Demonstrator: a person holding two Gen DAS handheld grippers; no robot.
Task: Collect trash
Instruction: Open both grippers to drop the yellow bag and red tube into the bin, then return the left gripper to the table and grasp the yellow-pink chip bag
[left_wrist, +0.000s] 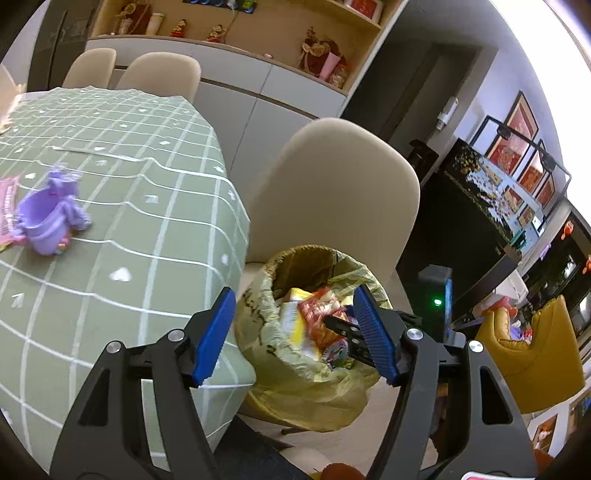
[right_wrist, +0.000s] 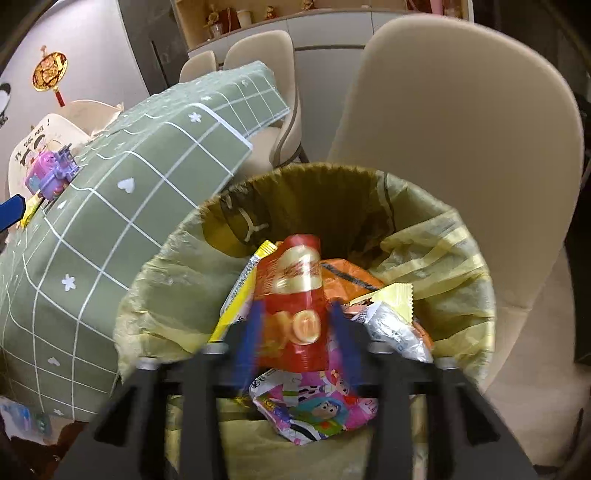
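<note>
We note a beige chair (right_wrist: 461, 147) at twelve o'clock behind the yellow-lined waste bin (right_wrist: 443, 258). Right gripper (right_wrist: 295, 325) tilts down over it, jaws parted around a red snack wrapper (right_wrist: 299, 280); left gripper (left_wrist: 295, 328) gapes empty.

A table (left_wrist: 110, 258) wears a green cloth (left_wrist: 155, 177) with a white grid and small white hearts and flowers. On it stands a purple toy (left_wrist: 51, 218), touching a pink packet (left_wrist: 7, 206) at the left edge. 1 beige chair (left_wrist: 332, 192) stands just beside the table's corner; 2 more chairs (left_wrist: 159, 74) stand at the far end. Behind them a wall shelf (left_wrist: 236, 22) holds figurines (left_wrist: 317, 48) — red and gold. To the right: a dark cabinet (left_wrist: 465, 206), framed red pictures (left_wrist: 521, 122) and a yellow armchair (left_wrist: 532, 350).
</note>
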